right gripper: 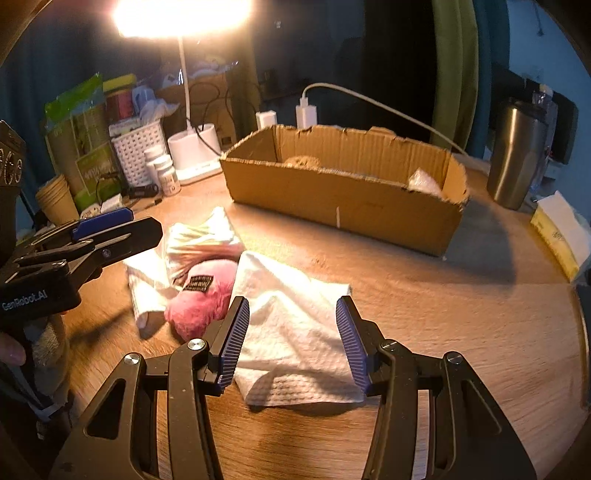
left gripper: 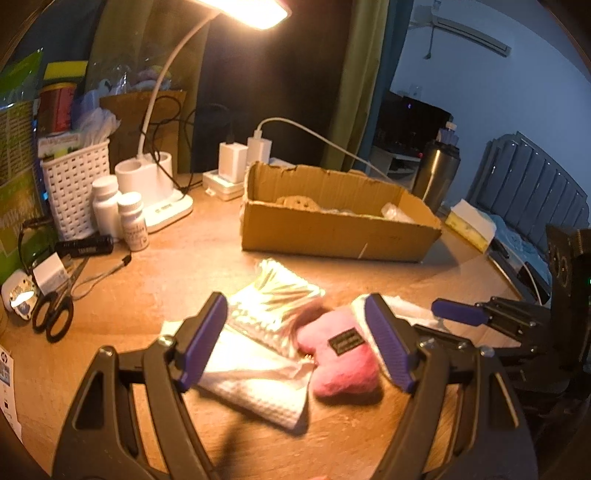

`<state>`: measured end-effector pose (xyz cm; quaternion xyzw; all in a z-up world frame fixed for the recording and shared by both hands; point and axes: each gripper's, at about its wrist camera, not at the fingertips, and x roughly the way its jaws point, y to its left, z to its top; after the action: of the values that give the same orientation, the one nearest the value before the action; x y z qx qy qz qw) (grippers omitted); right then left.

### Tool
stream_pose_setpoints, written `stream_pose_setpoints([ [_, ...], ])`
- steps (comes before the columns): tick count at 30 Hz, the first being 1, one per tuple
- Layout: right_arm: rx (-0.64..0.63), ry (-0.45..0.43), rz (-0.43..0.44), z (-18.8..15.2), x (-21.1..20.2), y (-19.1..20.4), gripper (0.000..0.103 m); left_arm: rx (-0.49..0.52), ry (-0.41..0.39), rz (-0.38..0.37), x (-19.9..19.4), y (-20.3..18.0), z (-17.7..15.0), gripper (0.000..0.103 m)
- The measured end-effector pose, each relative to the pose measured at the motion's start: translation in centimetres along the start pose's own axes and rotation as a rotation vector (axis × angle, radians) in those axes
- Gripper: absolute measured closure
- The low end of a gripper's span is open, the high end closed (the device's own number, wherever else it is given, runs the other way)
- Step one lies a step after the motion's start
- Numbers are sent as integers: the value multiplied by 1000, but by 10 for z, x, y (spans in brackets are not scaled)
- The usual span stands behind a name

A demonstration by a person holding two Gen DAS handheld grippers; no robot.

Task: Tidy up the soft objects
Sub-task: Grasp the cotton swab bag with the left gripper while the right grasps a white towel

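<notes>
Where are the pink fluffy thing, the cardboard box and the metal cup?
Pink fluffy thing (left gripper: 343, 363): left wrist view, on its pink fuzz under the dark label.
Cardboard box (right gripper: 332, 199): right wrist view, on its near outer wall.
Metal cup (right gripper: 515, 155): right wrist view, on its steel side.

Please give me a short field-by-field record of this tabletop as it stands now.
surface: round wooden table
container: open cardboard box, partly filled
loose items: pink plush toy, white cloth, cotton swab packet, second white cloth
left gripper: open above the plush toy
right gripper: open above the white cloth
lighting: desk lamp on
</notes>
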<state>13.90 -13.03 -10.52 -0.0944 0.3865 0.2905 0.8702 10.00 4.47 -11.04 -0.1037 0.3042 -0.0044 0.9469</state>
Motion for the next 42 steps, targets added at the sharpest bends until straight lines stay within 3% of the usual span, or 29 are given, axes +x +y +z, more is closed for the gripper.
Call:
stream_pose_setpoints([
  [9, -21, 70, 1, -2, 21, 3, 51, -4, 40, 39, 11, 7, -1, 25],
  [13, -28, 100, 1, -2, 28, 0, 53, 19, 100, 57, 32, 7, 1, 25],
  [21, 0, 98, -2, 1, 27, -15, 88, 43, 153, 79, 55, 6, 10, 25],
  [33, 45, 22, -23, 9, 5, -41, 93, 125, 202, 98, 82, -7, 17, 25],
  [36, 63, 0, -26, 11, -2, -51, 93, 140, 206, 90, 86, -9, 17, 28],
  [38, 70, -13, -28, 13, -6, -56, 93, 149, 205, 72, 86, -11, 17, 43],
  [42, 85, -30, -30, 15, -12, -63, 93, 161, 203, 54, 87, -15, 18, 49],
])
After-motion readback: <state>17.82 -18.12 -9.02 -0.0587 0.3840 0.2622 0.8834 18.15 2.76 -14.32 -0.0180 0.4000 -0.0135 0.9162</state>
